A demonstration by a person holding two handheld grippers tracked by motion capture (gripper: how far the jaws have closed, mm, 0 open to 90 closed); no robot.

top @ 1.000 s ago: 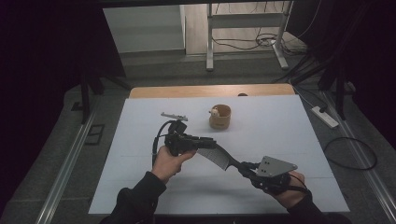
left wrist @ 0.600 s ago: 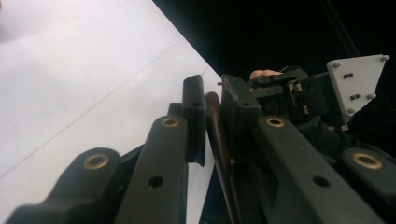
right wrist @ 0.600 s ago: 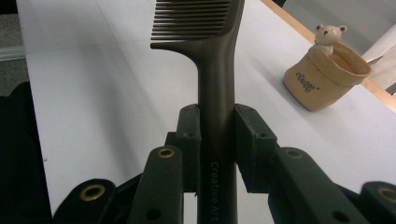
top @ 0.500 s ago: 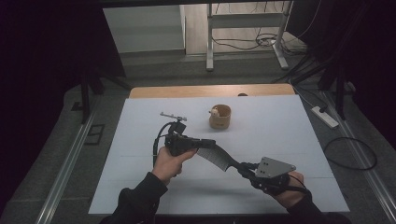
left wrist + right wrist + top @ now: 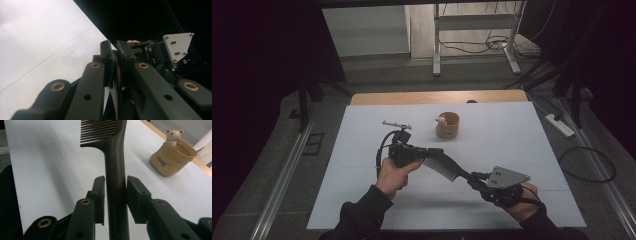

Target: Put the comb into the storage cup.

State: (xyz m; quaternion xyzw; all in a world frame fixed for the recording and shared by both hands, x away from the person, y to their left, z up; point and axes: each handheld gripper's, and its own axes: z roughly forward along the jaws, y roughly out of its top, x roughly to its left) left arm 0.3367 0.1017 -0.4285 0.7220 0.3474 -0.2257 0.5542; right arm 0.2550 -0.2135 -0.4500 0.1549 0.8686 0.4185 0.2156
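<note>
A dark comb point(image 5: 447, 167) hangs above the white table point(image 5: 522, 135), held between my two grippers. My left gripper point(image 5: 434, 152) is shut on its toothed end; in the left gripper view the jaws point(image 5: 115, 53) pinch the comb's thin edge point(image 5: 117, 72). My right gripper point(image 5: 473, 181), with the grey plate point(image 5: 509, 176) on top, holds the handle end. In the right gripper view the handle point(image 5: 115, 202) runs up between the two pads point(image 5: 100, 192), with the teeth point(image 5: 100, 131) on its upper left. The right gripper point(image 5: 115, 182) looks shut on it.
A small tan cup with a bear figure point(image 5: 447, 125) stands at the table's far middle, also in the right gripper view point(image 5: 172, 157). A small metal tool point(image 5: 396, 124) lies to the left of it. The table's wooden far edge point(image 5: 412, 97) lies beyond them.
</note>
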